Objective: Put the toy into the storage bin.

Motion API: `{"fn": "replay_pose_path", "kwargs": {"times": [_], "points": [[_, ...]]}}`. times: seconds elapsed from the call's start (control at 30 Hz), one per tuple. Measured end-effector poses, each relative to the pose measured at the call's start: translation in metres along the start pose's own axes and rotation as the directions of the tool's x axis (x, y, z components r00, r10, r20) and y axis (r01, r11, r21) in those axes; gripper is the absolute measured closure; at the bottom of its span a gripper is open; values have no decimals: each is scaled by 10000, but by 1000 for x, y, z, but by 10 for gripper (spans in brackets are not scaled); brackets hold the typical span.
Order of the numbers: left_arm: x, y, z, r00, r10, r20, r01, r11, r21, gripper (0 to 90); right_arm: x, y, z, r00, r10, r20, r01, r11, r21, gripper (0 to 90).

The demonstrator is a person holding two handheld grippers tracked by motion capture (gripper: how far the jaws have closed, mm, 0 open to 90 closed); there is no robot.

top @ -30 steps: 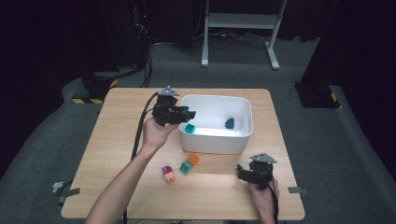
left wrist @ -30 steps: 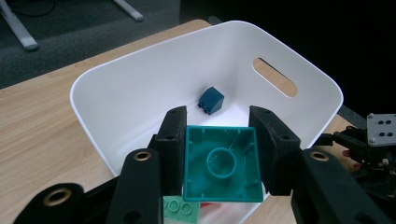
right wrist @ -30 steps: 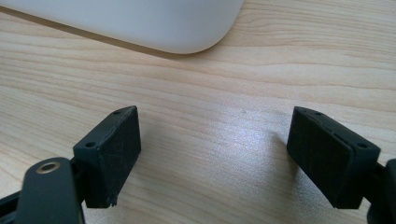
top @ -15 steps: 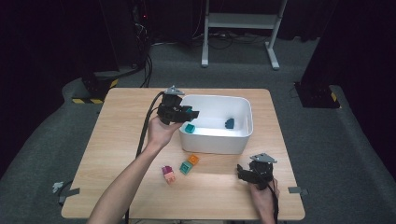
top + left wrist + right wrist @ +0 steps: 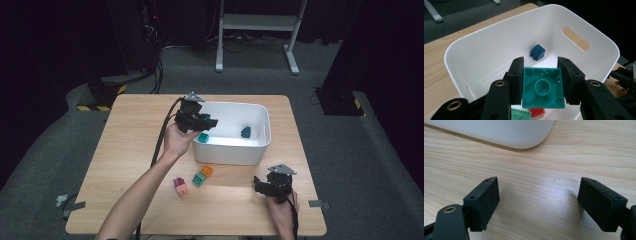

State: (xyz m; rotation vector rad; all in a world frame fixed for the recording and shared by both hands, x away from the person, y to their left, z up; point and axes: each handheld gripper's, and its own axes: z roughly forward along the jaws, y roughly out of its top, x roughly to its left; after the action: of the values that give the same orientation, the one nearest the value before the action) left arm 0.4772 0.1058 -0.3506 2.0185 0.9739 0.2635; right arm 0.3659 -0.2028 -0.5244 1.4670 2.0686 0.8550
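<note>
On the left part of the surface [image 5: 125, 150], a magenta-and-orange block stack [image 5: 180, 187] and a teal-and-orange block pair [image 5: 202, 176] wait just in front of the white bin [image 5: 260, 150].

The left gripper [image 5: 204, 126] is held above the bin's left end. In the left gripper view, its fingers [image 5: 517, 80] are clenched on the two opposite walls of a teal block [image 5: 542, 87], which is turned with its hollow underside toward the camera. The teal block is suspended over the bin interior, clear of the bin floor. Below it lie a dark blue block [image 5: 537, 52], a light green plate [image 5: 521, 114] and a red block [image 5: 537, 111].

Step in hand, as judged: deposit of the teal block into the bin. The next move calls for releasing the fingers so the block drops clear, then withdrawing the gripper upward without striking the bin wall.

The right gripper [image 5: 262, 186] rests low over the surface in front of the bin's right corner. Its fingers [image 5: 484, 202] are released, spread wide with bare wood between them. It appears idle; the loose stacks to its left are the nearest candidates for pickup.
</note>
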Motion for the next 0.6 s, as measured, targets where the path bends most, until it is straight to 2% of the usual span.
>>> {"fn": "replay_pose_path", "kwargs": {"times": [0.17, 0.37, 0.6], "points": [[3, 0, 3, 10000, -68, -15, 68, 10000, 33, 569, 0, 0, 0, 10000, -4, -2, 4, 10000, 0, 173], [2, -1, 2, 9997, 36, -249, -34, 9999, 98, 434, 0, 0, 0, 10000, -2, 2, 2, 10000, -1, 173], [3, -4, -5, 9997, -3, -262, 1, 10000, -82, 379, 0, 0, 0, 10000, 5, 1, -5, 10000, -2, 173]]}}
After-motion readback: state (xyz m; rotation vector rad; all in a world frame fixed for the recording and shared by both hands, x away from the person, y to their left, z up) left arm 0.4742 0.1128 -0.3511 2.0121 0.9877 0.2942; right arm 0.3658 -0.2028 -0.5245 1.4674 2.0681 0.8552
